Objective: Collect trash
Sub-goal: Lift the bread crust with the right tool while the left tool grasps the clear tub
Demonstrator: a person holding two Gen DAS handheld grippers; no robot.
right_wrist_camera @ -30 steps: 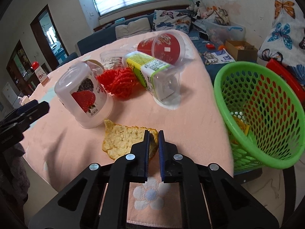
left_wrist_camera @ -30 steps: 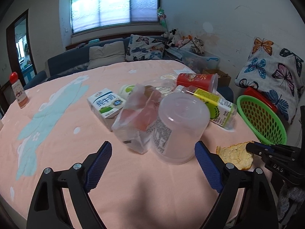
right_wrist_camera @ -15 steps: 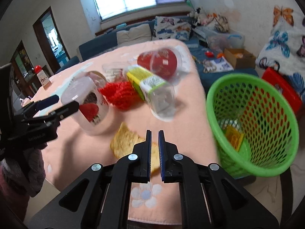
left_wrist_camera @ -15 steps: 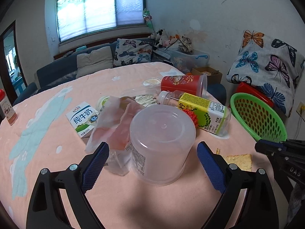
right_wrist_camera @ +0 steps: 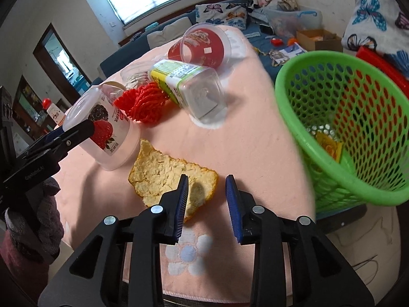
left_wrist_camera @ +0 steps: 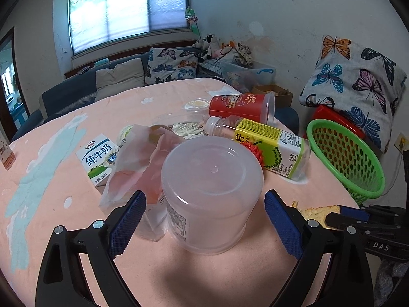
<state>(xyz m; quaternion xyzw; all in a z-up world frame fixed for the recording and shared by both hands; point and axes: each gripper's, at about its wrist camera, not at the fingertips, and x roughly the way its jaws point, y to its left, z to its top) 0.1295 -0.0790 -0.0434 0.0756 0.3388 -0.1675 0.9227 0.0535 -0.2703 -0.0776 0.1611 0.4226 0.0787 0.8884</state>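
Observation:
My left gripper [left_wrist_camera: 204,217] is open, its blue pads either side of an upturned clear plastic tub [left_wrist_camera: 211,192] without touching it. The tub shows a berry label in the right wrist view [right_wrist_camera: 102,128]. My right gripper [right_wrist_camera: 207,197] is open over the near end of an orange peel [right_wrist_camera: 168,176] that lies on the pink tablecloth; the peel also shows in the left wrist view [left_wrist_camera: 317,211]. A green mesh basket [right_wrist_camera: 345,117] stands just off the table's right edge with a yellow wrapper [right_wrist_camera: 328,147] inside.
A yellow-green labelled bottle [left_wrist_camera: 265,145], a red cup [left_wrist_camera: 240,106] on its side, a red mesh scrap [right_wrist_camera: 143,102], a milk carton [left_wrist_camera: 98,156] and a crumpled plastic bag [left_wrist_camera: 138,163] lie behind the tub. The table edge is close below the right gripper.
My right gripper has opened from shut and sits over the peel's near end. My left gripper has moved closer, so the tub now sits between its pads.

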